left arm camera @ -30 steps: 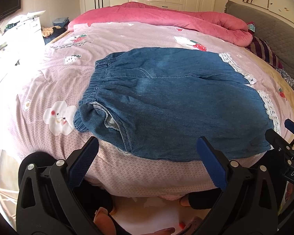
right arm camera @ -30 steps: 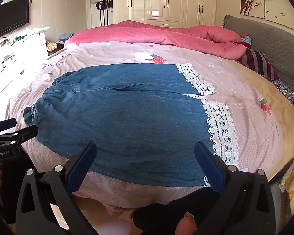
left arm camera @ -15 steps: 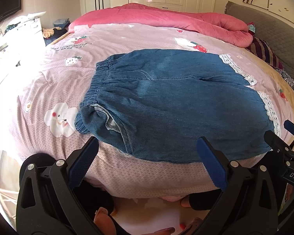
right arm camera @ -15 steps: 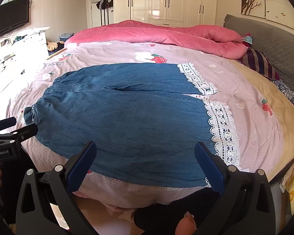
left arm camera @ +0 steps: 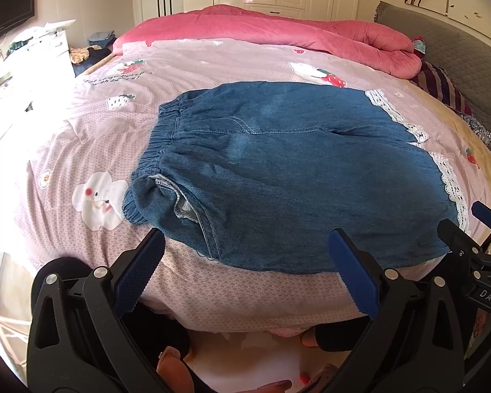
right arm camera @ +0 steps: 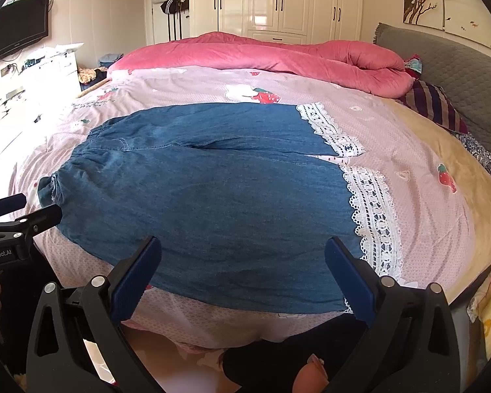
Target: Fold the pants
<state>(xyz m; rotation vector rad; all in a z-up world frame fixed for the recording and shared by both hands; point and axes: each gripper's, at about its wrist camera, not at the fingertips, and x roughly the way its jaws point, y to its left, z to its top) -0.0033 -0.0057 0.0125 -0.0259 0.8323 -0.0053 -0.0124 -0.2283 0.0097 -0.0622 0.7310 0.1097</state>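
Both claws hover spread wide and empty at the bed's near edge, the left claw (left arm camera: 245, 275) by the waistband end, the right claw (right arm camera: 244, 275) by the hem end. The pants (left arm camera: 278, 177) lie flat across the bed sheet (left arm camera: 81, 131). Risk: soft, limp denim may bunch, or a pinch could catch the sheet beneath. The gathered waistband (left arm camera: 160, 137) looks thick; the lace hem (right arm camera: 373, 209) is open-worked and could snag. Beyond, a plush pink duvet (right arm camera: 262, 55).

Setting: home bedroom. Bed (right arm camera: 409, 150) with pink printed sheet; rolled pink quilt (right arm camera: 278, 55) along its far edge; grey padded headboard (right arm camera: 458, 65) at its right; white wardrobe (right arm camera: 278, 0) beyond it; wall television (right arm camera: 16, 26) at its left.
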